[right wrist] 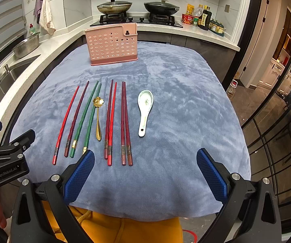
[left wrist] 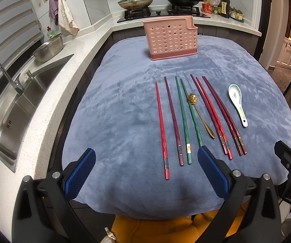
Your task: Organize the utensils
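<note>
Pink perforated holder (left wrist: 170,38) upright at far edge of blue cloth (left wrist: 115,117), chopsticks (left wrist: 186,119), gold spoon (left wrist: 201,114) and ceramic spoon (left wrist: 237,104) in a row mid-cloth, sink (left wrist: 23,105) left, left gripper (left wrist: 146,174) and right gripper (right wrist: 145,175) both spread wide, empty, above near cloth edge.

left claw (left wrist: 146,168): jaws wide apart, empty | right claw (right wrist: 145,169): same

Bare blue cloth (right wrist: 175,162) lies open right of the white spoon (right wrist: 145,109) and behind the chopsticks (right wrist: 125,121). The pink holder (right wrist: 112,44) blocks the far edge, apparently standing alone.
</note>
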`<state>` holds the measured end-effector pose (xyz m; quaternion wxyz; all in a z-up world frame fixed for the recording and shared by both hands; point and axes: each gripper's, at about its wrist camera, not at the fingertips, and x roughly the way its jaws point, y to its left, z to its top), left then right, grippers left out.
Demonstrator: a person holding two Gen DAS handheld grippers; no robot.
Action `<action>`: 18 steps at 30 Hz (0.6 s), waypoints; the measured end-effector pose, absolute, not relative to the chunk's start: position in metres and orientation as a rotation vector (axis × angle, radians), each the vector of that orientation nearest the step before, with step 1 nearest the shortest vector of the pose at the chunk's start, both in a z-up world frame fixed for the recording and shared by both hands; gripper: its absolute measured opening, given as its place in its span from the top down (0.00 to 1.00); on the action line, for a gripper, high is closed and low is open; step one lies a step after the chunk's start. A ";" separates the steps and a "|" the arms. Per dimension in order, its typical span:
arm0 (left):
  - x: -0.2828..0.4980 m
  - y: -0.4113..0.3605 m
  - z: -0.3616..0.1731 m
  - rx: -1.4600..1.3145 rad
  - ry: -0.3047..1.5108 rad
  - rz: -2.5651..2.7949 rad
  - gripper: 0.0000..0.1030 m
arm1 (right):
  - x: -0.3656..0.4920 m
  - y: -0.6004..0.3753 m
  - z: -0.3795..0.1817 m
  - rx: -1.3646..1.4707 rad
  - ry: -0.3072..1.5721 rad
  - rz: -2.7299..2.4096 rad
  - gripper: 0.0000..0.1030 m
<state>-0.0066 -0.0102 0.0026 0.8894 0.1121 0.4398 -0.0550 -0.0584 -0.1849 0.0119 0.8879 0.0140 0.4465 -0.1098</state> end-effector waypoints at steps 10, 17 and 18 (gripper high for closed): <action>-0.009 -0.014 0.001 0.232 0.917 -0.119 0.07 | -0.058 -0.187 0.012 0.030 0.929 -0.227 0.06; 0.002 -0.012 -0.011 0.192 0.973 -0.127 0.07 | -0.057 -0.185 0.006 0.050 0.939 -0.223 0.06; 0.006 -0.008 -0.014 0.176 0.992 -0.128 0.07 | -0.056 -0.185 0.003 0.057 0.944 -0.224 0.06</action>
